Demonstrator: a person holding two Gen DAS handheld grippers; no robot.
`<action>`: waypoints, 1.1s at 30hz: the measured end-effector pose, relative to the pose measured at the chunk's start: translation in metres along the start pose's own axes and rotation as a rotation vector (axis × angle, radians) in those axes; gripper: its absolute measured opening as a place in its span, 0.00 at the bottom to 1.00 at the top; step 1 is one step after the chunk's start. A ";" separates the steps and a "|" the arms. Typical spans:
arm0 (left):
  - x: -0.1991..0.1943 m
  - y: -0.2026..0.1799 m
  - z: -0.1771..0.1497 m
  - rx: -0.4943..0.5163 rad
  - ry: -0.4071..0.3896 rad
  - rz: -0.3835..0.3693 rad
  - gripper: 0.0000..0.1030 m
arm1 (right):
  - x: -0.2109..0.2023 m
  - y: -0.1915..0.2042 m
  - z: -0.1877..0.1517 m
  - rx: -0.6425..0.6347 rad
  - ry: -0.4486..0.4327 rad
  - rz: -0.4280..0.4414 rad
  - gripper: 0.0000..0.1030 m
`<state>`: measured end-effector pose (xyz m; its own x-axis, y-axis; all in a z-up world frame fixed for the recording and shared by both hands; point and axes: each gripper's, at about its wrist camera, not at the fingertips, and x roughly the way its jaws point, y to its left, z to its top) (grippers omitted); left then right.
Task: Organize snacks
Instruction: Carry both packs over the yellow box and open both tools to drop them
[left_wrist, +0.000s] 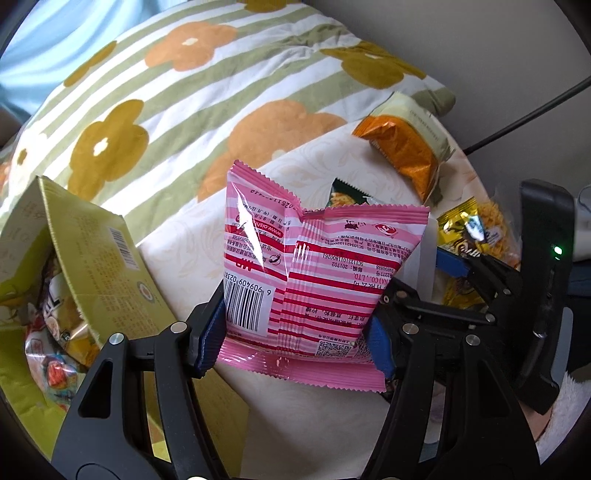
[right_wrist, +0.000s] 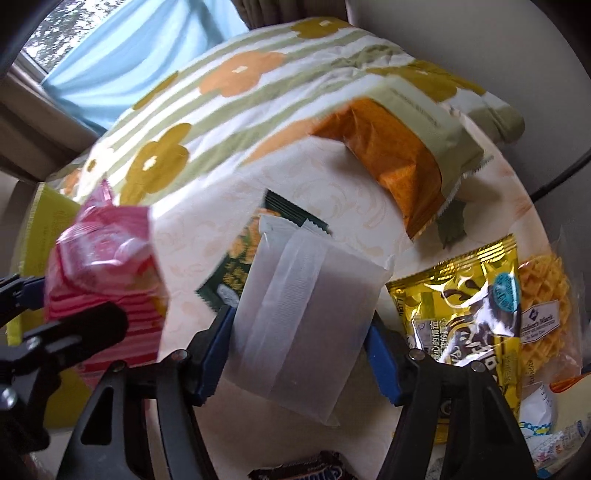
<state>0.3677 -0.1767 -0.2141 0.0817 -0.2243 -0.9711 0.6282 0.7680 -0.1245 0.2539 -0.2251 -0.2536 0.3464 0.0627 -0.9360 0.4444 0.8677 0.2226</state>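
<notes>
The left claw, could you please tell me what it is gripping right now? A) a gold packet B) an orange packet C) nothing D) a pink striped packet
D: the left claw has its blue pads pressed on both sides of the pink striped packet, while the orange packet and the gold packet lie apart on the surface beyond it.

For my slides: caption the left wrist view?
Left gripper holds a pink snack packet beside an open yellow-green box of snacks.
</notes>
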 end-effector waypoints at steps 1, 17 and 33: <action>-0.005 0.000 0.000 -0.010 -0.011 -0.005 0.60 | -0.005 0.001 0.001 -0.007 -0.009 0.009 0.61; -0.132 0.015 -0.022 -0.200 -0.268 0.106 0.60 | -0.127 0.042 0.027 -0.336 -0.190 0.135 0.61; -0.194 0.156 -0.142 -0.499 -0.341 0.277 0.60 | -0.149 0.177 -0.002 -0.586 -0.205 0.317 0.61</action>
<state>0.3403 0.0722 -0.0739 0.4801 -0.0932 -0.8723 0.1219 0.9918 -0.0388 0.2795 -0.0800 -0.0749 0.5607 0.3130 -0.7666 -0.2033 0.9495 0.2389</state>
